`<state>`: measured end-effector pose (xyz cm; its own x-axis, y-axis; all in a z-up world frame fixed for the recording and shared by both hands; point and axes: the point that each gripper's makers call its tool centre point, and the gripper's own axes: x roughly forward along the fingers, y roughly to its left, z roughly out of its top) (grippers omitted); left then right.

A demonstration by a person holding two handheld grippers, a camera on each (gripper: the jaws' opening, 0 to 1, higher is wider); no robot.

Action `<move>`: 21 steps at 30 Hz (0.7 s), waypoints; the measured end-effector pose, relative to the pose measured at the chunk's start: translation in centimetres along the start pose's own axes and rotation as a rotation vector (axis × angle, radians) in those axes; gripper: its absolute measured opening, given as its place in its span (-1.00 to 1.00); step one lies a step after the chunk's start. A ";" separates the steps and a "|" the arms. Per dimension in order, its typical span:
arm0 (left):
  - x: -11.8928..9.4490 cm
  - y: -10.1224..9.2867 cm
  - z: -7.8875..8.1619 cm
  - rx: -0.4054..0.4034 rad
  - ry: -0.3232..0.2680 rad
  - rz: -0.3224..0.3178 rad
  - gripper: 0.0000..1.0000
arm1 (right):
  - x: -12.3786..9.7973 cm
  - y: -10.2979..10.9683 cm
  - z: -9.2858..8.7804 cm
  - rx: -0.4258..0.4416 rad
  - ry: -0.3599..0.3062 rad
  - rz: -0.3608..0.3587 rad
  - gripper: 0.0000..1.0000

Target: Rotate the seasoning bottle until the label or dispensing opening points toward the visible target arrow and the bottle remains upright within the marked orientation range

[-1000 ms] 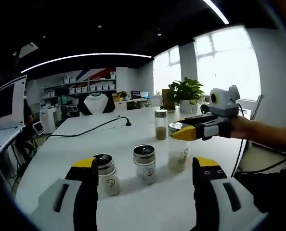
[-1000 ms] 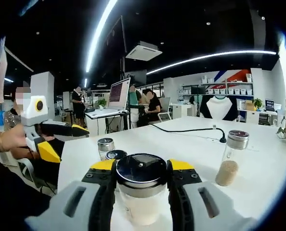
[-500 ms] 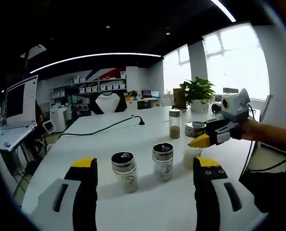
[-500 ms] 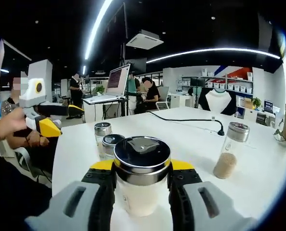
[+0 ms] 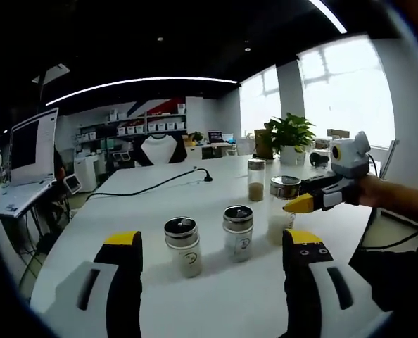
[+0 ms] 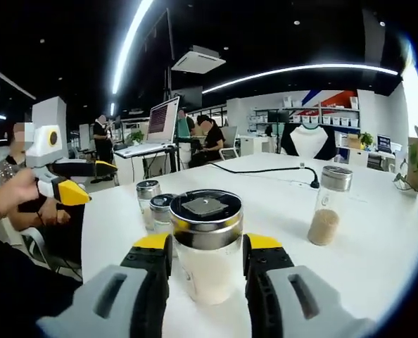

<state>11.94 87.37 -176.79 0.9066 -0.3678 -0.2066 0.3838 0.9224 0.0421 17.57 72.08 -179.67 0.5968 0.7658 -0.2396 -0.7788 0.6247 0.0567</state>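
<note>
Bottle status: seasoning bottle [image 6: 206, 248] with pale powder and steel lid stands upright on white worktop [image 6: 378, 246], between the jaws of right gripper [image 6: 207, 258]; jaws sit against its sides, apparently pinching it, contact partly hidden by the glass; left gripper view shows the same bottle [image 5: 282, 212] at the right gripper's yellow tips. Left gripper [image 5: 210, 248] spread wide, holding nothing, well apart from the bottles. No target arrow or orientation mark visible, so alignment cannot be judged. Risks: uneven squeeze during rotation could tilt the bottle off vertical; loose grip lets glass slip, jaws turn, bottle does not; two small shakers [image 6: 155, 209] stand just behind, a wide swing could knock them.
</note>
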 end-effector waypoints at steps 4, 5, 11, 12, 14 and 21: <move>0.0 -0.5 0.1 0.013 0.001 -0.018 0.73 | -0.5 0.2 -0.3 0.003 0.004 -0.004 -0.26; -0.1 -0.5 0.1 0.016 0.001 -0.018 0.74 | -0.8 0.2 -0.4 0.006 0.003 -0.009 -0.26; -0.3 -0.4 0.2 0.010 0.001 -0.010 0.74 | -1.9 0.0 -0.4 0.032 -0.007 -0.032 -0.26; -0.4 -0.3 0.1 0.012 0.002 -0.008 0.75 | -2.2 -0.2 -0.5 0.026 -0.002 -0.042 -0.26; -0.6 -0.2 0.2 0.013 0.004 -0.005 0.75 | -2.7 -0.5 -0.5 0.020 0.001 -0.058 -0.26; -1.4 0.1 0.3 0.032 0.011 0.028 0.76 | -5.0 -1.8 0.2 0.023 -0.035 -0.098 -0.24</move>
<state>10.76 87.99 -176.17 0.9151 -0.3407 -0.2156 0.3642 0.9279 0.0795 16.06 67.18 -178.40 0.6764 0.7057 -0.2110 -0.7121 0.6997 0.0575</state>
